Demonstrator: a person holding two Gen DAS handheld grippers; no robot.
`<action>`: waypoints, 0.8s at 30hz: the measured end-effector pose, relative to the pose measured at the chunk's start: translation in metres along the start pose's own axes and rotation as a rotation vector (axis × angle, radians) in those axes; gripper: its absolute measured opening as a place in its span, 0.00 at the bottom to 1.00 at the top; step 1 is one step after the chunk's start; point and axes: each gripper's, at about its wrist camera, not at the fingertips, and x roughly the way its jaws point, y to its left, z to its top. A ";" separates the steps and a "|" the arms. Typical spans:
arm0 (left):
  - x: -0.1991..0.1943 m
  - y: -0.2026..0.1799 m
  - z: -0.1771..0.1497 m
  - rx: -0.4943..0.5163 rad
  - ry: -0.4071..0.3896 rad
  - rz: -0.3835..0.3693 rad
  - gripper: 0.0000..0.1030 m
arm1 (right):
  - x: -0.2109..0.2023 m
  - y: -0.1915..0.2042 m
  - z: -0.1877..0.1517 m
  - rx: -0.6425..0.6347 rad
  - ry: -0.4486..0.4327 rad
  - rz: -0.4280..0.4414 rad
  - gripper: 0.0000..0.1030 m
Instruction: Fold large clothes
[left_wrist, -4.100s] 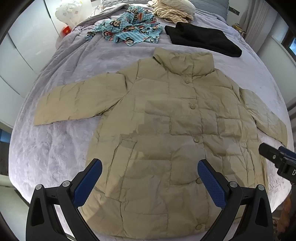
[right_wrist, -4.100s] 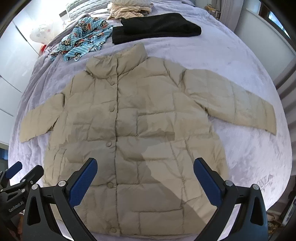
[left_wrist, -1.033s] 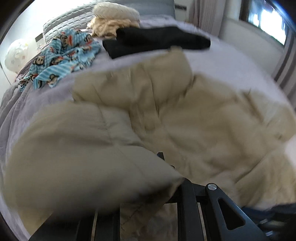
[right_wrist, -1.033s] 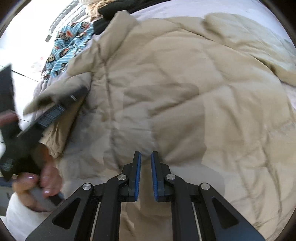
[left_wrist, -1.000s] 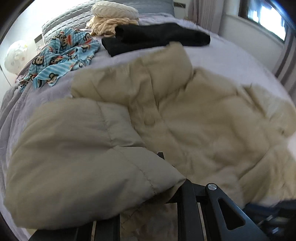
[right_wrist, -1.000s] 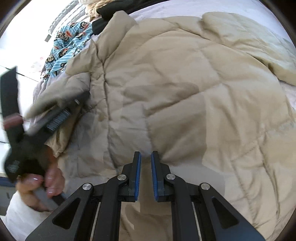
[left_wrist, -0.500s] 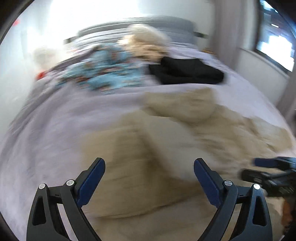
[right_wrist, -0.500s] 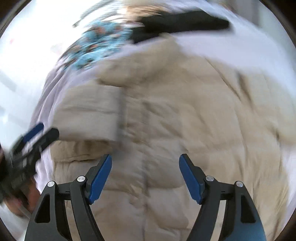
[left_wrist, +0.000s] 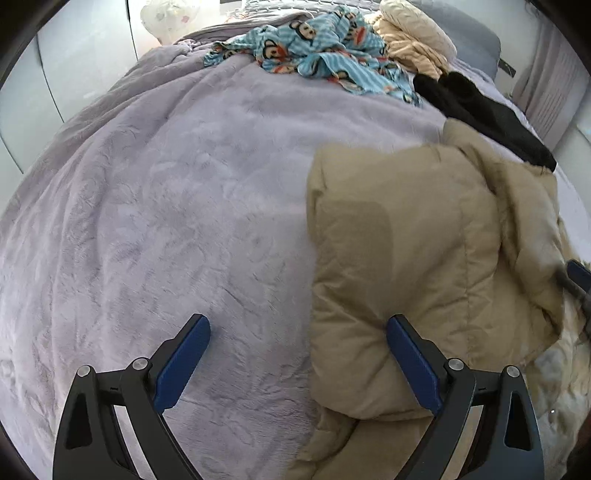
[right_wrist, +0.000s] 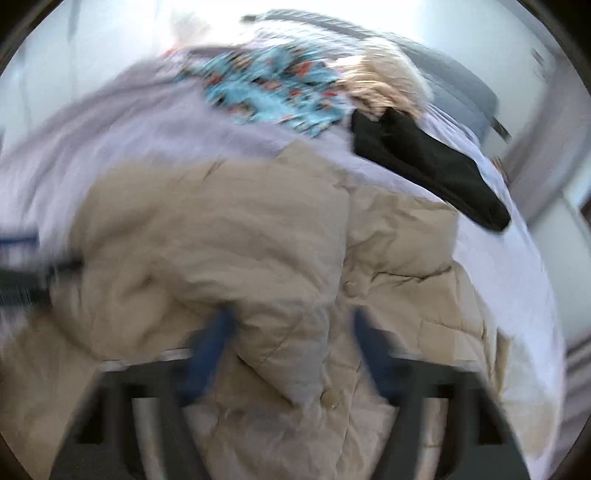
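**A:** So, what is the cloth like?

**B:** Puffy and quilted. The tan jacket (left_wrist: 417, 258) is a padded thing with stitched panels, soft and thick, matte in the light. It lies on a lilac plush blanket (left_wrist: 166, 221) whose nap shows swirls and brush marks. One sleeve is laid across the body, making a rounded, pillow-like fold just ahead of the left gripper's right finger.

**A:** And the left gripper itself?

**B:** The left gripper (left_wrist: 295, 369) has its blue-padded fingers spread wide, nothing between them. The left finger is over bare blanket, the right one over the jacket's edge.

**A:** The right one?

**B:** The right gripper (right_wrist: 291, 354) is smeared by motion, but its blue pads (right_wrist: 210, 350) stand apart, over the jacket's buttoned front (right_wrist: 351, 284). A snap button shows just ahead of it.

**A:** Anything further off?

**B:** Far ahead of both: a crumpled blue striped cloth with monkey faces (left_wrist: 317, 55), a folded black garment (left_wrist: 487, 114) long and flat, and a cream bundle (left_wrist: 413, 40) beside it.

**A:** How does it differ from a second ago?

**B:** Then the left gripper was clamped on the sleeve and the right one was nearly closed. Now both have let go, and the sleeve rests folded inward. Four seconds back the jacket lay flat with both sleeves out.
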 end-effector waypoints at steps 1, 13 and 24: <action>0.002 0.000 -0.001 -0.001 0.005 0.005 0.94 | 0.004 -0.008 0.002 0.052 0.015 -0.001 0.01; -0.013 0.020 0.030 -0.034 -0.027 -0.023 0.94 | 0.007 -0.119 -0.049 0.600 0.114 0.248 0.86; 0.009 -0.004 0.022 -0.023 0.004 0.013 0.94 | 0.029 0.035 0.005 -0.059 0.021 -0.103 0.91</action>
